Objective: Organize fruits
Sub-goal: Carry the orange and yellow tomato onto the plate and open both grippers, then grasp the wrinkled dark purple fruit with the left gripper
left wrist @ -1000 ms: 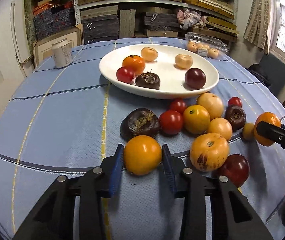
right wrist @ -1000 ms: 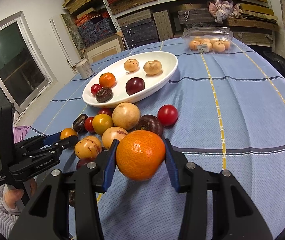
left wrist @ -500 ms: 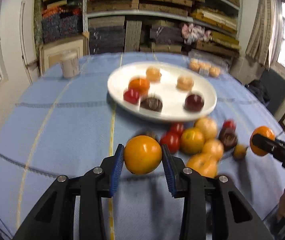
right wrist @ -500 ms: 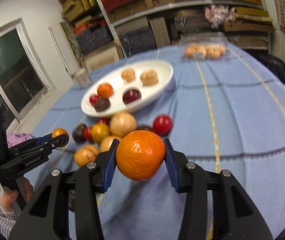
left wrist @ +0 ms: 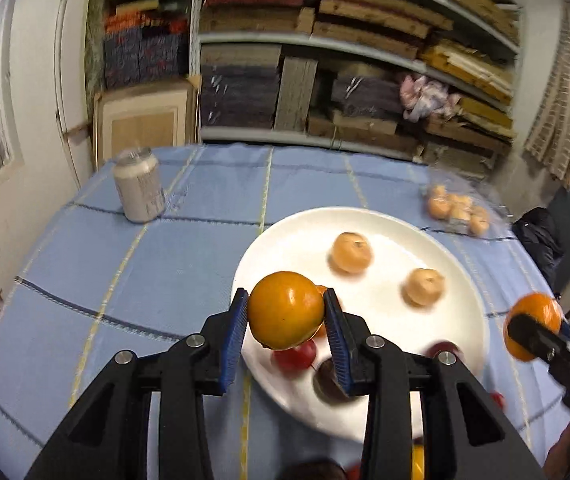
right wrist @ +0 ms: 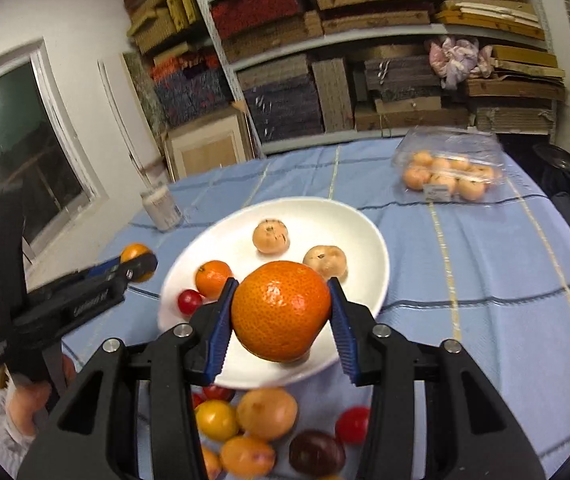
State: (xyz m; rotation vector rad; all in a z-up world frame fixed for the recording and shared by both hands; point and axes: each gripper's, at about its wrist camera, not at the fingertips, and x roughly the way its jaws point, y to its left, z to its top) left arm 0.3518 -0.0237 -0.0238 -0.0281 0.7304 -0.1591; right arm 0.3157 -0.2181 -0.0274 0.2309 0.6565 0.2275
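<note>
My left gripper (left wrist: pixel 286 314) is shut on a smooth orange-yellow tomato (left wrist: pixel 285 310) and holds it in the air over the near left rim of the white plate (left wrist: pixel 457 264). My right gripper (right wrist: pixel 281 312) is shut on a pebbled orange mandarin (right wrist: pixel 279 316) and holds it above the plate's near side (right wrist: pixel 369 236). The plate holds two pale mandarins (right wrist: pixel 271 236), a small orange one (right wrist: pixel 213 278), a red tomato (right wrist: pixel 189 301) and dark fruits. The right gripper with its mandarin also shows at the right edge of the left wrist view (left wrist: pixel 533 326).
Loose tomatoes and fruits (right wrist: pixel 265 414) lie on the blue tablecloth in front of the plate. A white can (left wrist: pixel 139 190) stands at the back left. A clear pack of mandarins (right wrist: pixel 445 174) lies at the back right. Shelves stand behind the table.
Both grippers have risen with their fruits and moved forward from the loose pile to over the plate. The left tomato left the cloth.
</note>
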